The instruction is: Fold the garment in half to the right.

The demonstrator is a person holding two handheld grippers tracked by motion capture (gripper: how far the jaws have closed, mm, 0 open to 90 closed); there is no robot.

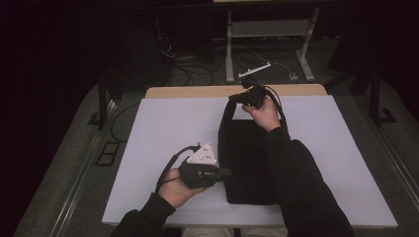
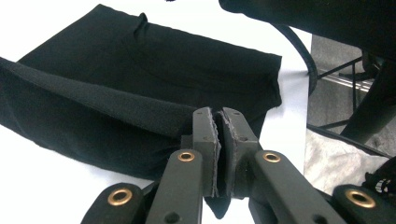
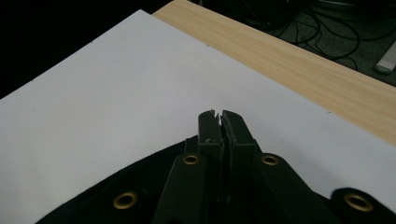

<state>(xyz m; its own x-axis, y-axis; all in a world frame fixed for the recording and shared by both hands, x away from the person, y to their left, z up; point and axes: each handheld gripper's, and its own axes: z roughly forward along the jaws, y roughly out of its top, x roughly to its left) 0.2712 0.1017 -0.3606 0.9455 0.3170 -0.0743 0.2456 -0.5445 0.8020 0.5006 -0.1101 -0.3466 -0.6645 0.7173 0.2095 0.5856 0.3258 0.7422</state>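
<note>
A black cloth (image 1: 249,163) lies on the white board (image 1: 163,128). Its left edge is raised off the surface. My left gripper (image 1: 225,173) is at the cloth's near left edge. In the left gripper view the jaws (image 2: 219,116) are shut with a fold of the black cloth (image 2: 140,70) pinched between them. My right gripper (image 1: 238,98) is at the far end and holds the cloth's far left corner up as a taut strip. In the right gripper view its jaws (image 3: 219,116) are shut, and the black cloth (image 3: 140,186) hangs beneath them.
The white board (image 3: 116,93) rests on a wooden table whose far edge (image 1: 197,91) (image 3: 303,60) shows beyond it. On the dark floor behind are cables (image 1: 192,74) and a metal stand (image 1: 269,29). Bare board lies left and right of the cloth.
</note>
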